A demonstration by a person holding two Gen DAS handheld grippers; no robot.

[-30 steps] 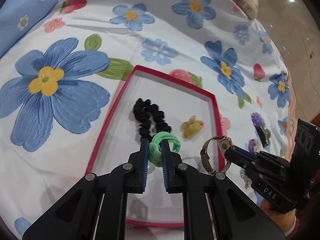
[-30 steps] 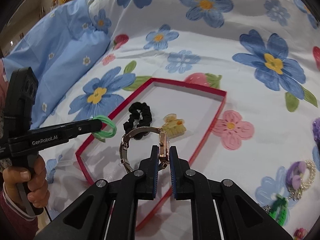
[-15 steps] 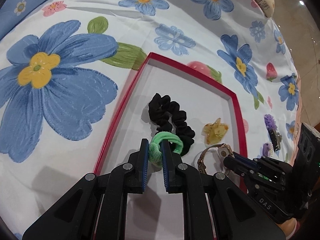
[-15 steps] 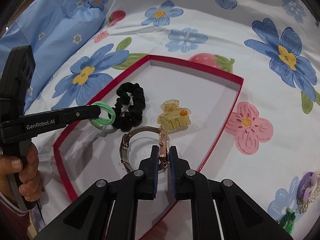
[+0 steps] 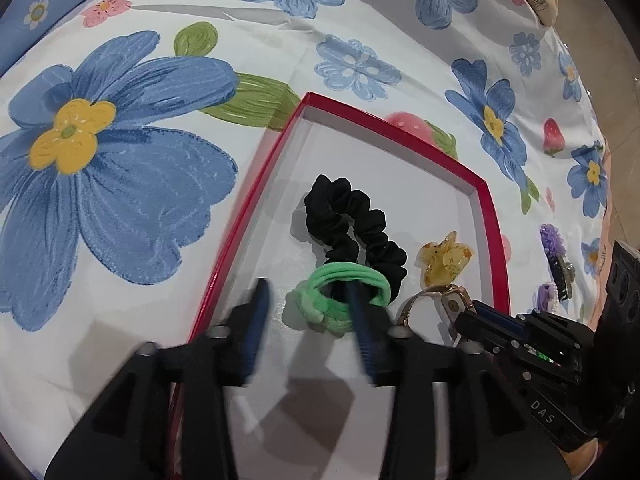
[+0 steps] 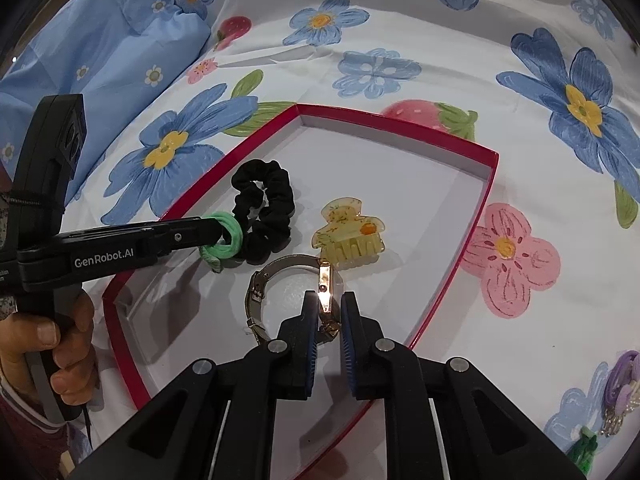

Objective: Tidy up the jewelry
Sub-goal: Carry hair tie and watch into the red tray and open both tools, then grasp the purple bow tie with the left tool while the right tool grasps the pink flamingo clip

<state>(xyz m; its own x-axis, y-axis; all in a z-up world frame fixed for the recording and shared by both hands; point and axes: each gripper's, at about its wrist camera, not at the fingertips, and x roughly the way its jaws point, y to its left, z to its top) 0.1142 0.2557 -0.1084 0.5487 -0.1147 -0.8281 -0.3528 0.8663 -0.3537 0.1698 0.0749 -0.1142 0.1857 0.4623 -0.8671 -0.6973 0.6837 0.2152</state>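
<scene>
Floral bedding printed with big blue flowers, pink blossoms and strawberries covers the whole scene, with a pale blue pillow bunched at the far left of the right wrist view. On the sheet lies a shallow red-rimmed tray with a white floor. Inside it a black scrunchie rests toward the left side, and an amber claw clip sits just to its right, apart from it. The left gripper hovers low over the near left part of the tray with its fingers spread wide and motion-blurred; a green hair tie is looped around the right finger and lies against the near end of the scrunchie, its knotted end on the tray floor. From the right wrist view the same green tie hangs off the tip of the left tool, touching the scrunchie. The right gripper is over the near middle of the tray, its blue pads parted slightly, with the case of a rose-gold watch standing on edge between them; whether the pads touch the case is not clear. The watch's metal band curves out to the left on the tray floor, just in front of the claw clip. Purple hair accessories and something green lie on the sheet outside the tray at the far right.
</scene>
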